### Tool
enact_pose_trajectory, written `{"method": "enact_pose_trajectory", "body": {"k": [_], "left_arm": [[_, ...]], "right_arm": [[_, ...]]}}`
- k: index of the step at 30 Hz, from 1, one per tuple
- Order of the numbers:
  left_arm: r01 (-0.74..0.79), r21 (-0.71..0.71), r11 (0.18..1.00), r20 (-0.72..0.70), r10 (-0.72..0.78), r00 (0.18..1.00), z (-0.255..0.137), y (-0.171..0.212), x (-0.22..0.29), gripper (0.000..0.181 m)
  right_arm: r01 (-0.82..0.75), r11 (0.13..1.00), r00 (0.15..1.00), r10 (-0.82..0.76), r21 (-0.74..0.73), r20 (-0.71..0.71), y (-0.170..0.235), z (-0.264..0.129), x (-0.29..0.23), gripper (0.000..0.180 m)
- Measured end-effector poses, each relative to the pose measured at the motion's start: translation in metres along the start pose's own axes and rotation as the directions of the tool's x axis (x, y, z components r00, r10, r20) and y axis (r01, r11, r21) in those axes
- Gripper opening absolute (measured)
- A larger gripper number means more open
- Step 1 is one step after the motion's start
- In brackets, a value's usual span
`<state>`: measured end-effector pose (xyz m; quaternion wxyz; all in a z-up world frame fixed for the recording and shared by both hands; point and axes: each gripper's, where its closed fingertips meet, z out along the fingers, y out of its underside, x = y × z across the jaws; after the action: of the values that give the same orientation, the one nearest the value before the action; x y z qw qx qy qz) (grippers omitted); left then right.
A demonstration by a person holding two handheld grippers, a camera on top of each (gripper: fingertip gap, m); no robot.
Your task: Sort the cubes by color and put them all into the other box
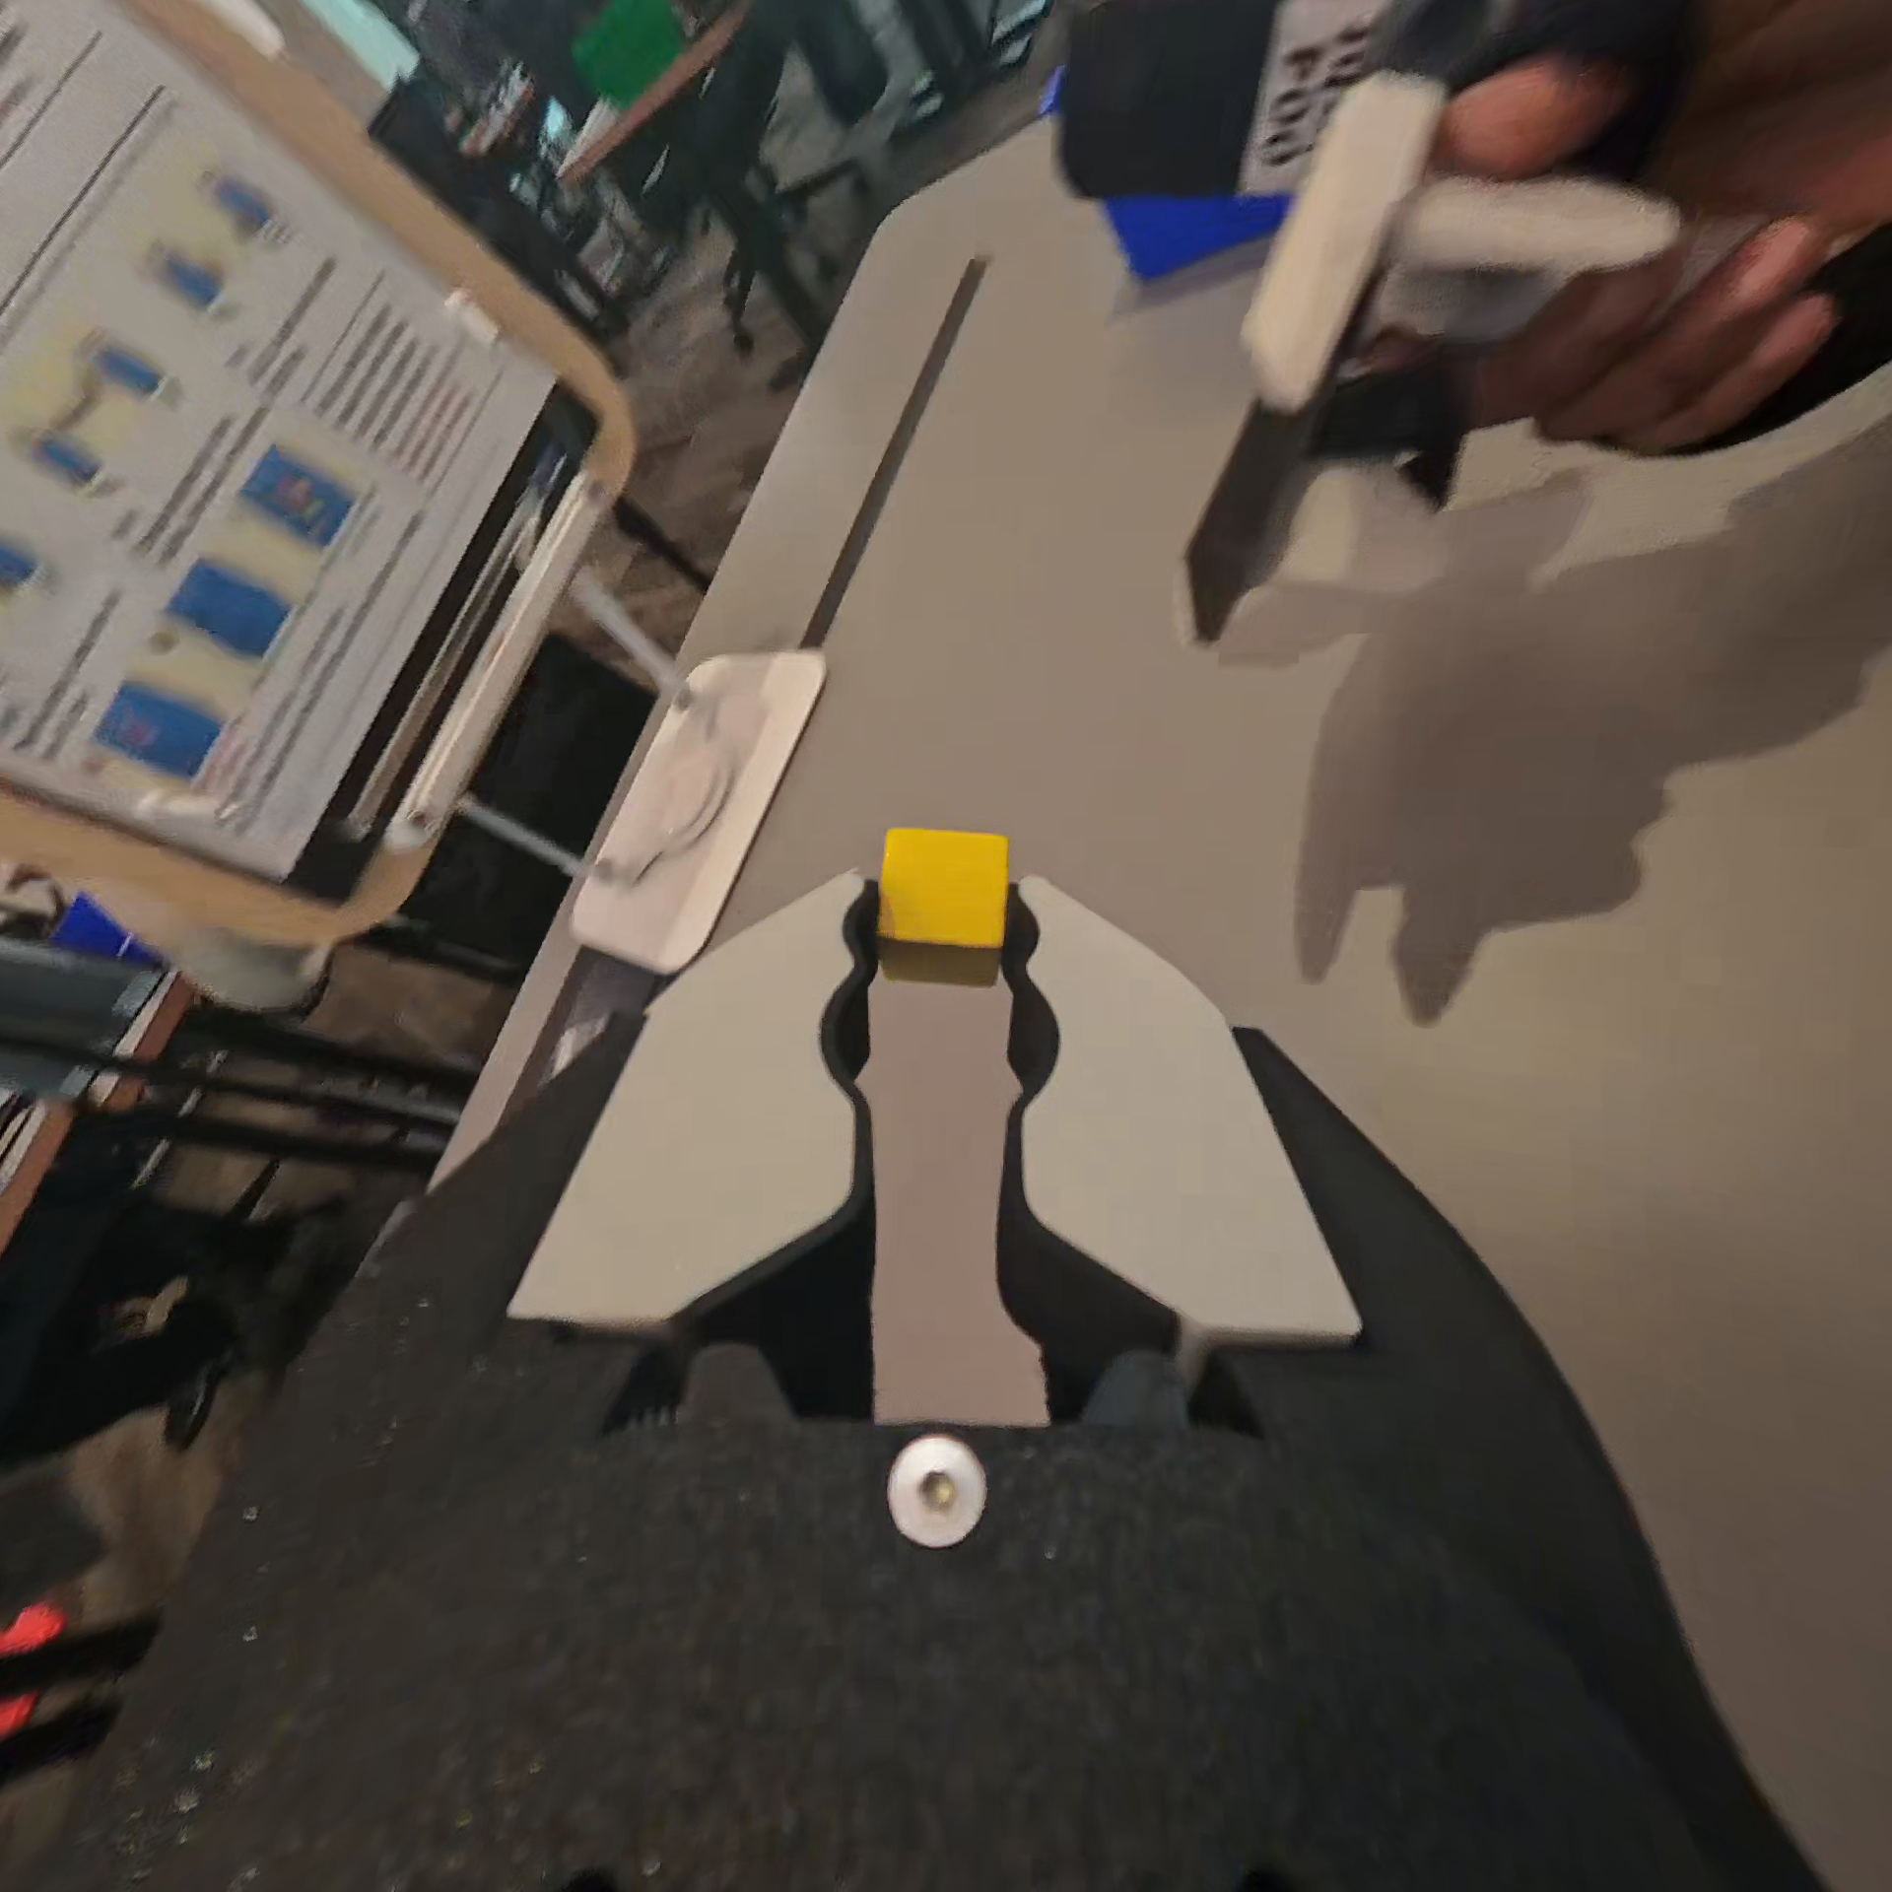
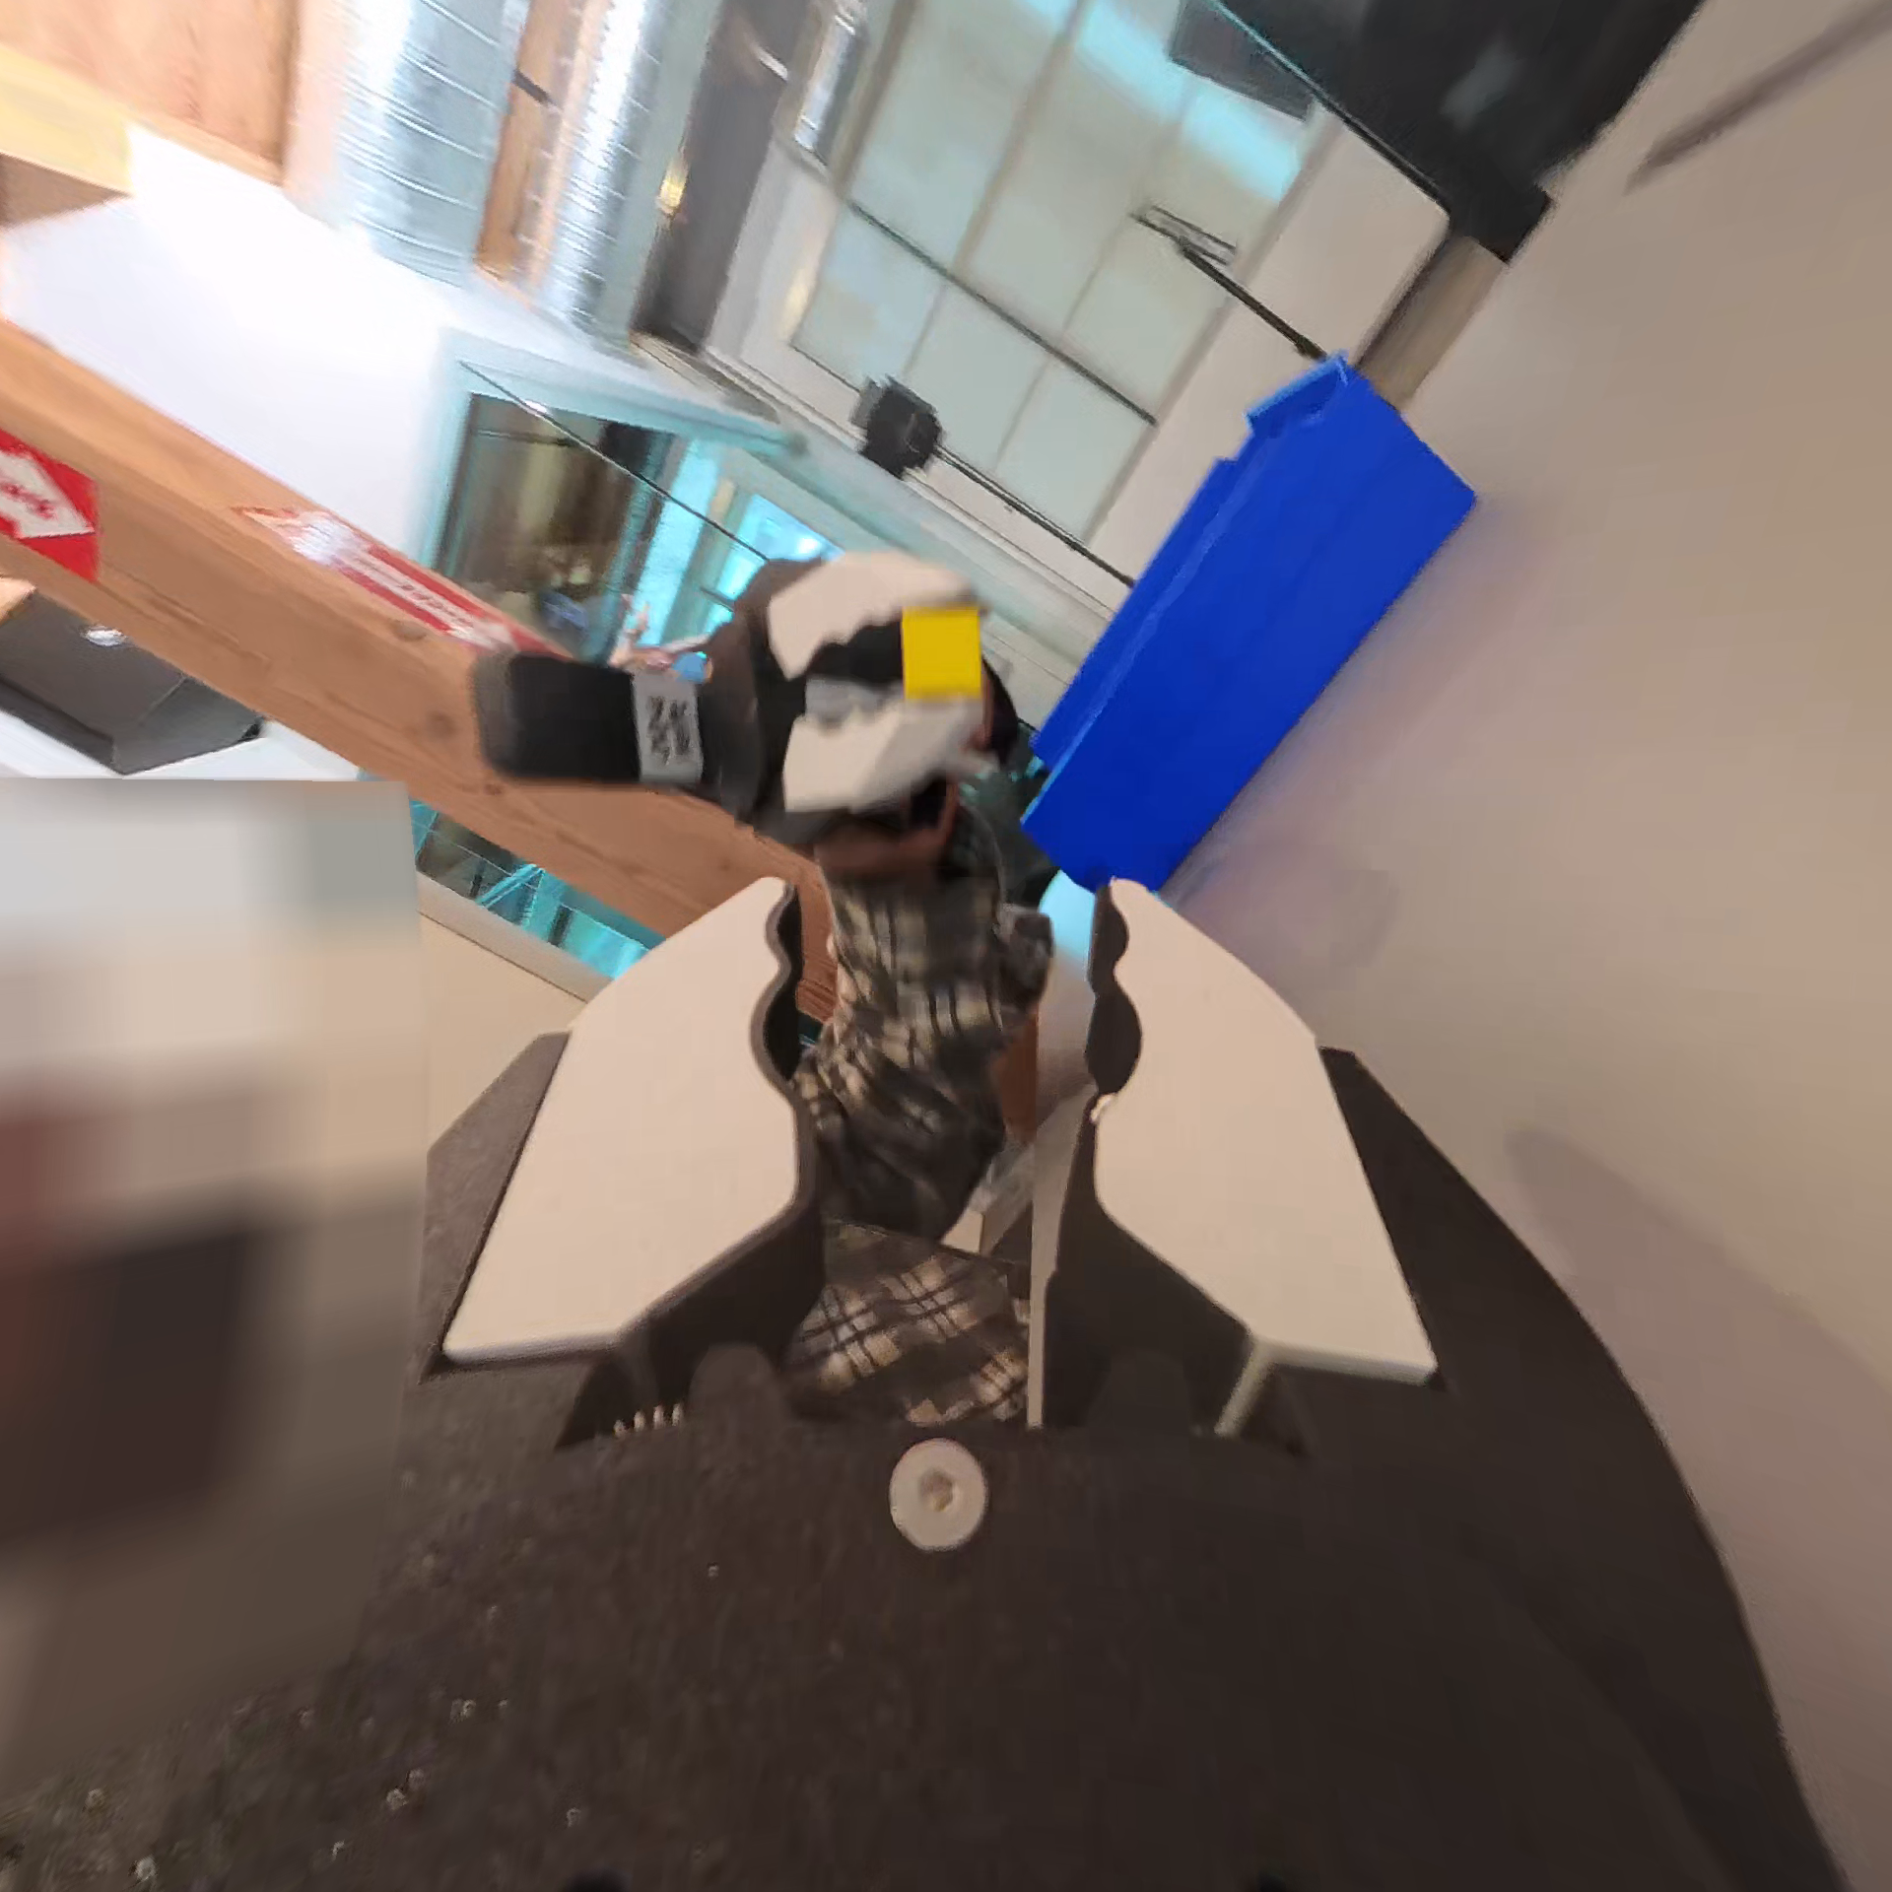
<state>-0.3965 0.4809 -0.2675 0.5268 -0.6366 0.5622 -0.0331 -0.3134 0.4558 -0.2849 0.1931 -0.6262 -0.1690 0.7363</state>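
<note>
My left gripper (image 1: 942, 901) is shut on a yellow cube (image 1: 942, 886) held at its fingertips above the grey table (image 1: 1075, 665). The same cube (image 2: 940, 655) and the left gripper (image 2: 937, 655) show farther off in the right wrist view. My right gripper (image 2: 947, 901) is open and empty, raised and tilted. In the left wrist view the right gripper (image 1: 1290, 532) appears blurred at the upper right, held by a hand (image 1: 1659, 307). A blue box (image 2: 1239, 665) stands on the table beyond the left gripper, and a part of this box (image 1: 1188, 230) shows at the top of the left wrist view.
A metal plate (image 1: 706, 809) with thin rods sits at the table's left edge, carrying a poster board (image 1: 235, 461). A dark groove (image 1: 901, 440) runs along the table. A plaid sleeve (image 2: 911, 1075) lies between my right fingers' line of sight. Office furniture stands beyond the edge.
</note>
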Motion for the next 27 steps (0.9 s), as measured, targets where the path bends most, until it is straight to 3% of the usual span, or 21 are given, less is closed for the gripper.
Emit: {"method": "enact_pose_trajectory", "body": {"k": [4,9,13,17,22,24,25,27], "left_arm": [[0.015,0.111,0.994,-0.076,-0.007,0.997,0.031,-0.031,0.043,0.022],[0.008,0.15,0.989,-0.111,0.009,0.994,0.053,-0.05,0.067,0.022],[-0.003,0.164,0.986,-0.095,0.019,0.995,0.061,-0.059,0.072,0.022],[0.027,0.189,0.982,-0.11,-0.006,0.994,0.068,-0.064,0.075,0.022],[0.211,0.297,0.931,-0.223,-0.147,0.964,0.073,-0.076,0.083,0.044],[0.27,0.318,0.909,-0.268,-0.187,0.945,0.075,-0.075,0.087,0.054],[0.295,0.324,0.899,-0.285,-0.204,0.936,0.076,-0.074,0.09,0.058],[0.341,0.327,0.881,-0.318,-0.238,0.918,0.08,-0.069,0.095,0.062]], "right_arm": [[0.005,1.0,0.994,-0.008,-0.031,-0.109,-0.001,-0.006,0.0,0.052],[-0.021,0.995,0.988,0.005,-0.098,-0.157,0.012,-0.007,0.0,0.047],[-0.049,0.993,0.992,0.034,-0.112,-0.125,0.016,-0.008,-0.005,0.022],[-0.005,0.993,0.987,-0.014,-0.119,-0.162,0.013,-0.018,-0.004,0.021],[0.092,0.992,0.965,-0.109,-0.081,-0.239,-0.01,-0.066,-0.019,0.021],[0.18,0.982,0.902,-0.19,-0.062,-0.387,-0.036,-0.115,-0.026,0.021],[0.244,0.968,0.825,-0.242,-0.065,-0.512,-0.054,-0.151,-0.027,0.021],[0.335,0.933,0.54,-0.301,-0.128,-0.786,-0.093,-0.242,-0.02,0.021]]}}
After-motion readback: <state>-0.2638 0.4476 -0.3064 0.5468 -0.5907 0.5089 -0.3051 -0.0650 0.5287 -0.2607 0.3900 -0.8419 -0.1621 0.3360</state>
